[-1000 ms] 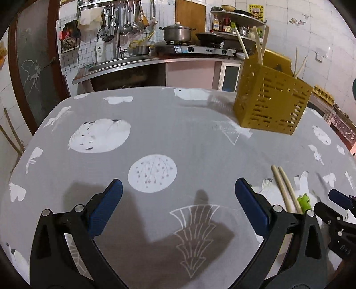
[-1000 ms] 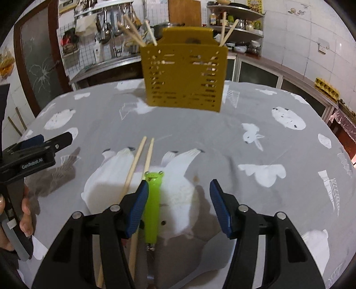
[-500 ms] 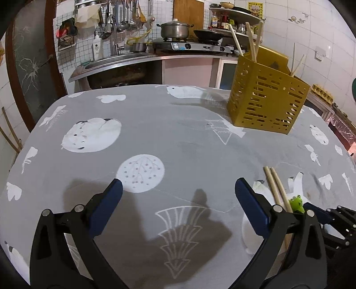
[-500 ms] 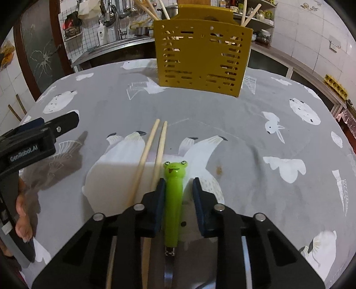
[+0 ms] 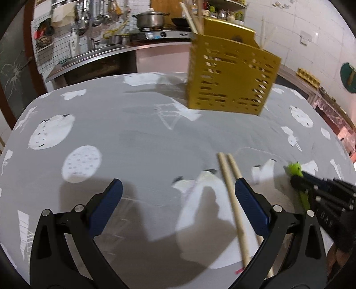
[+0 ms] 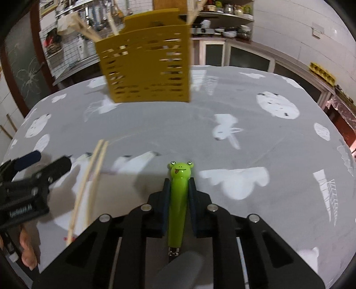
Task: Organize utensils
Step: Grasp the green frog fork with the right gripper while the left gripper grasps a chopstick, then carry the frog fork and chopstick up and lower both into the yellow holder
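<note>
My right gripper [image 6: 179, 184] is shut on a green frog-handled utensil [image 6: 178, 200] and holds it above the grey tablecloth; the utensil's head is hidden under the gripper. It also shows in the left wrist view [image 5: 296, 171] at the right edge. A yellow slotted utensil holder [image 6: 146, 64] with several chopsticks in it stands at the far side, also seen in the left wrist view [image 5: 231, 77]. A pair of wooden chopsticks [image 5: 233, 197] lies on the cloth. My left gripper [image 5: 178, 197] is open, with the chopsticks just inside its right finger.
The table [image 5: 133, 137] carries a grey cloth with white prints. Behind it stand a kitchen counter with a sink [image 5: 93, 55], a stove and a pot [image 5: 151, 20]. Shelves with dishes [image 6: 222, 31] line the back wall.
My right gripper closed on the frog utensil and lifted it off the cloth, to the right of the chopsticks. My left gripper moved right, closer to the chopsticks, and stayed open.
</note>
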`<move>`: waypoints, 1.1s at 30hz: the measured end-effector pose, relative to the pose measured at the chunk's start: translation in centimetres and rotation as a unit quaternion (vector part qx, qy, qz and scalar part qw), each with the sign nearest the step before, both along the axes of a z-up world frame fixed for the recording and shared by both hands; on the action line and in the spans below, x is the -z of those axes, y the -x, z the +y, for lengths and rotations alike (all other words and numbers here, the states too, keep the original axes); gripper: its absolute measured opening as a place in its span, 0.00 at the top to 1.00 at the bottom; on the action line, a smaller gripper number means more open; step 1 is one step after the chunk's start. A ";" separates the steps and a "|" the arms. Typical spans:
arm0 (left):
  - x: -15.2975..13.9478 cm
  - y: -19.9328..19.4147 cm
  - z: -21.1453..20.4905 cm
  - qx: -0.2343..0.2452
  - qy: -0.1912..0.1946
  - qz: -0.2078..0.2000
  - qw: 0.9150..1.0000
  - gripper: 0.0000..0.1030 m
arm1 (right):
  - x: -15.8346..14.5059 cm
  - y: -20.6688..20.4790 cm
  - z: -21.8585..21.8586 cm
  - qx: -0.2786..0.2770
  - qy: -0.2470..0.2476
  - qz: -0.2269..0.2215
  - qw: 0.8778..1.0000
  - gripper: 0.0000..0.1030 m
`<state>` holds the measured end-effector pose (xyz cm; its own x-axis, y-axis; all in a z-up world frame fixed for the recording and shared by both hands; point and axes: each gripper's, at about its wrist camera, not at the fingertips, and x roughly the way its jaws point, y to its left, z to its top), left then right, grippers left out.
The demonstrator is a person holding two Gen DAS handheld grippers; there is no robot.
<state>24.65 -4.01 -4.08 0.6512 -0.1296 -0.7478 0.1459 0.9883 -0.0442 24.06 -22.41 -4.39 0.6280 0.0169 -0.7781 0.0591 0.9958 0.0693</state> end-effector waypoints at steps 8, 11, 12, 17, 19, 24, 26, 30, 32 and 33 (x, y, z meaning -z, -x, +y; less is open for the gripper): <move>1.4 -0.6 -2.8 0.013 -0.028 0.028 0.999 0.17 | 0.5 -0.3 -2.2 0.013 -0.015 0.001 1.000 0.84; 1.6 -1.2 -3.0 0.016 -0.023 0.039 0.999 0.23 | 0.6 -0.6 -2.1 0.011 -0.017 0.004 1.000 0.84; 1.6 -1.4 -3.2 0.018 -0.024 0.036 0.999 0.28 | 0.6 -0.6 -2.2 0.012 -0.020 0.005 1.000 0.84; 1.3 -3.0 -4.2 0.031 -0.019 0.046 0.998 0.53 | 0.5 -1.6 -2.5 0.012 -0.026 0.022 0.999 0.84; 1.2 -3.5 -4.3 0.035 -0.012 0.053 0.998 0.63 | 0.3 -2.2 -2.5 0.009 -0.024 0.032 0.999 0.84; 1.1 -4.9 -4.6 0.036 0.000 0.066 0.997 0.82 | 0.3 -3.1 -2.7 0.009 -0.028 0.048 0.998 0.84; 1.1 -5.1 -4.4 0.033 0.009 0.067 0.997 0.91 | 0.3 -3.1 -2.7 0.009 -0.028 0.046 0.999 0.84; 1.2 -4.9 -4.0 0.033 0.026 0.062 0.997 0.94 | 0.1 -2.5 -2.6 0.014 -0.031 0.029 0.999 0.84; 1.1 -4.8 -3.8 0.032 0.033 0.058 0.997 0.94 | -0.3 -2.1 -2.7 0.018 -0.031 0.015 0.999 0.84; 1.0 -4.7 -3.7 0.032 0.036 0.056 0.997 0.94 | -0.5 -2.0 -2.7 0.019 -0.030 0.010 0.999 0.84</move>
